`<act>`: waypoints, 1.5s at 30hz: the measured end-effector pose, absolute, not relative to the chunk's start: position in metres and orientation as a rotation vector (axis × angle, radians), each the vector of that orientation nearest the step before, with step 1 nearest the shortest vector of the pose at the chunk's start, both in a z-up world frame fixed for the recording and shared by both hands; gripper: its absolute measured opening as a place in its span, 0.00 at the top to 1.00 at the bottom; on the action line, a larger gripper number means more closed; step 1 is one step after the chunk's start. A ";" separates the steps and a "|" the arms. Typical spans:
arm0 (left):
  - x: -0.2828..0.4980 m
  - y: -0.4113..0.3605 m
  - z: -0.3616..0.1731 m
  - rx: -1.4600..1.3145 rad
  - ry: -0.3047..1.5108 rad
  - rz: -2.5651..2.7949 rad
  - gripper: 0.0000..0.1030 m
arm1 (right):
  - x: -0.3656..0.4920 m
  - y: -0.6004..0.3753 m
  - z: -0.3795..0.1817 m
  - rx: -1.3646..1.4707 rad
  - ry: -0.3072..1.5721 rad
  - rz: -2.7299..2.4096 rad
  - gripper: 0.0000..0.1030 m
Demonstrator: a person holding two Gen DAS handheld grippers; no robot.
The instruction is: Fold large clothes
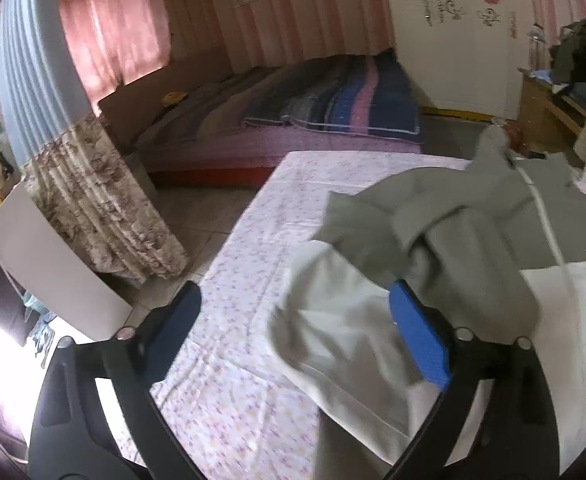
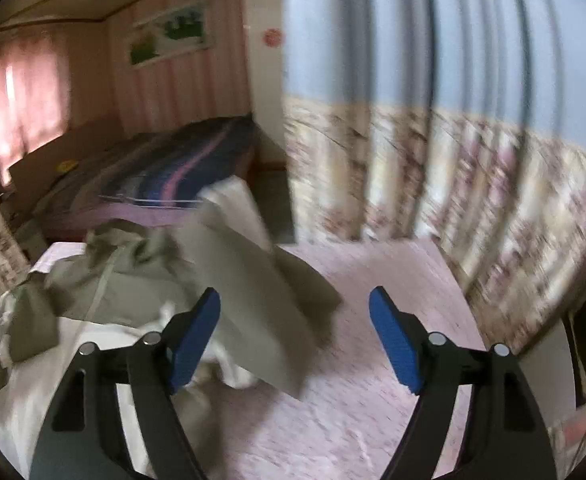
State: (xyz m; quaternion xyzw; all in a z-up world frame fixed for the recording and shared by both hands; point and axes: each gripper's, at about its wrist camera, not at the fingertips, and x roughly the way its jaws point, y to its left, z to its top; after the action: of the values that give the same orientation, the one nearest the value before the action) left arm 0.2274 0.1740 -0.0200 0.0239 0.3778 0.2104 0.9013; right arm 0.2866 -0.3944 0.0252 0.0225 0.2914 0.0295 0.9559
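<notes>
Left gripper [image 1: 293, 332] spread wide, nothing pinched; right gripper [image 2: 295, 332] also spread, empty. Grey-green garment [image 1: 433, 216] lies rumpled on the floral-sheeted table [image 1: 233, 360], partly between left fingers. Soft, floppy, light-looking; best pinched at hem or sleeve edge.

The left gripper [image 1: 293, 332] hangs with jaws wide apart above a grey-and-white garment [image 1: 433, 240], crumpled on the floral-sheeted bench [image 1: 245, 280]; a striped bed [image 1: 313, 120] lies beyond.
</notes>
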 end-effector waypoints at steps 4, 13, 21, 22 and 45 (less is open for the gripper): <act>0.225 0.151 -0.023 0.026 0.812 0.332 0.06 | 0.323 -0.361 0.026 -0.048 0.632 0.082 0.08; 0.268 0.113 -0.047 0.079 0.896 0.259 0.03 | 0.331 -0.375 0.027 -0.055 0.595 0.051 0.93; 0.286 0.086 -0.065 0.025 0.963 0.091 0.78 | 0.253 -0.566 -0.117 0.886 0.756 -0.025 0.63; 0.285 0.082 -0.065 0.036 0.962 0.084 0.83 | 0.243 -0.573 -0.124 0.878 0.766 -0.056 0.59; 0.255 -0.093 -0.018 0.098 0.933 -0.333 0.27 | 0.382 -0.436 -0.108 -0.065 1.183 -0.198 0.52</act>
State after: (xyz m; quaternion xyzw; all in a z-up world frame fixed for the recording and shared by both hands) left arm 0.2552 -0.0932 -0.0181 0.0468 0.4476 -0.1599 0.8786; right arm 0.3820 -0.4356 -0.1079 -0.0307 0.5566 -0.0930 0.8250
